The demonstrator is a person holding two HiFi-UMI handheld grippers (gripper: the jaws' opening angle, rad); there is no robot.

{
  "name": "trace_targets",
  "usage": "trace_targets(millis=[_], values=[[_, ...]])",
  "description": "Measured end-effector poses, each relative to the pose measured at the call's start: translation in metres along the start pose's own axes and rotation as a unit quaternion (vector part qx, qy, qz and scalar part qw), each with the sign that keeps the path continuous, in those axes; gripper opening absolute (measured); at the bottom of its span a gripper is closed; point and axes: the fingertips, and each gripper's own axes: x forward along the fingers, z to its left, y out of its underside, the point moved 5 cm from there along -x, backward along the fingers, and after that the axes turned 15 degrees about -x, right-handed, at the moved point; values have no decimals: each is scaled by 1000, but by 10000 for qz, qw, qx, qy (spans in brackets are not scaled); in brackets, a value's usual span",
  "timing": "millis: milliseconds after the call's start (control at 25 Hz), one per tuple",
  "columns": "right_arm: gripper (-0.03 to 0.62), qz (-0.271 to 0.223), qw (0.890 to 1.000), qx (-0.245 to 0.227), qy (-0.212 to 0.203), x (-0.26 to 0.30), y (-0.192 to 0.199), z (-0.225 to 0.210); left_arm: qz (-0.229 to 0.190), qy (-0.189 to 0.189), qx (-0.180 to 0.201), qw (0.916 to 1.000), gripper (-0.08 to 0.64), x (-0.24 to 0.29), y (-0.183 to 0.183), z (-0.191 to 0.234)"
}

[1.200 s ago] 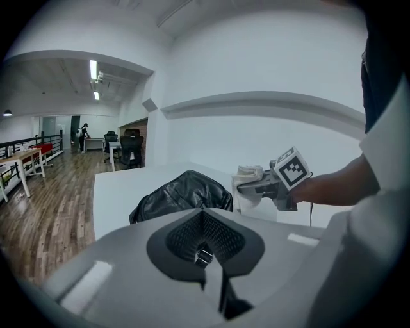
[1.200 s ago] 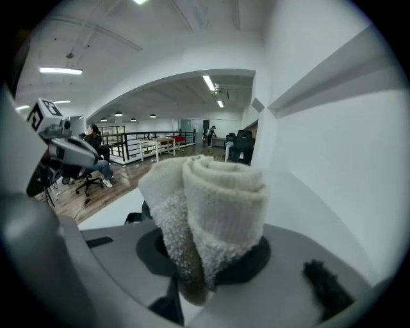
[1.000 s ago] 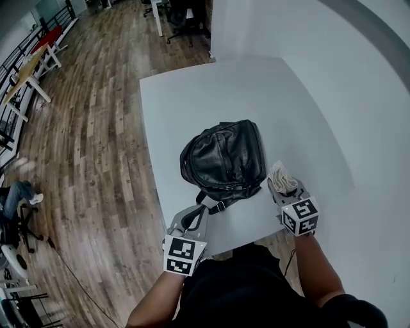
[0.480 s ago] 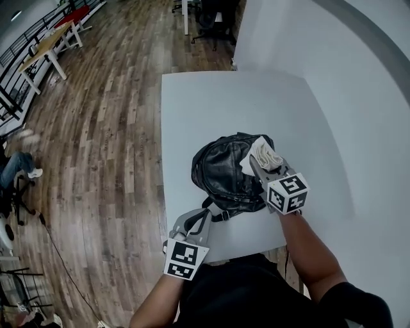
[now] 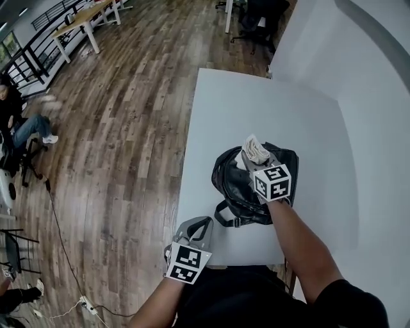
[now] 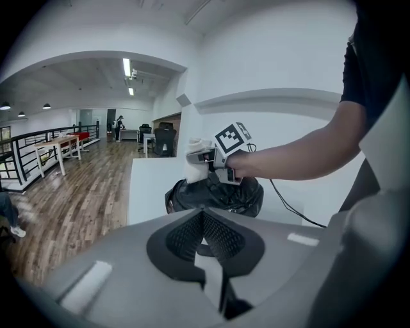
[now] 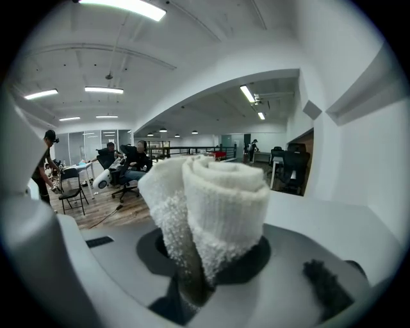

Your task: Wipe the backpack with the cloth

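Note:
A black leather backpack [image 5: 240, 186] lies on the white table [image 5: 218, 115], its strap trailing toward the near edge. My right gripper [image 5: 255, 157] hovers over the top of the backpack, shut on a bunched white cloth [image 5: 257, 151]. In the right gripper view the cloth [image 7: 211, 205] fills the space between the jaws. My left gripper [image 5: 195, 227] stays at the table's near edge, short of the backpack, shut with nothing in it. The left gripper view shows the backpack [image 6: 218, 195] ahead with the right gripper [image 6: 200, 155] and cloth [image 6: 196, 168] above it.
A white wall [image 5: 371, 96] borders the table on the right. Wooden floor [image 5: 115, 128] lies to the left, with a seated person [image 5: 19, 128] and desks [image 5: 83, 19] far off. A black cable [image 6: 291, 208] runs across the table by the right arm.
My right gripper carried the cloth from beside the backpack's right side up over its top. The head camera swung, so the table sits farther right. The left gripper barely moved.

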Motion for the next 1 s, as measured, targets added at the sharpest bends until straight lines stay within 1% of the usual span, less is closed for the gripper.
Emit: trace_targets(millis=[200, 360, 560, 1000], values=[[89, 118, 9995, -173, -232, 26, 6, 8, 72, -238, -145, 9996, 6, -3, 13, 7], [89, 184, 9991, -257, -273, 30, 10, 8, 81, -311, -219, 9992, 6, -2, 15, 9], [89, 260, 9990, -314, -177, 29, 18, 2, 85, -256, -208, 9994, 6, 5, 15, 9], [89, 391, 9986, -290, 210, 4, 24, -24, 166, 28, -34, 9999, 6, 17, 8, -1]])
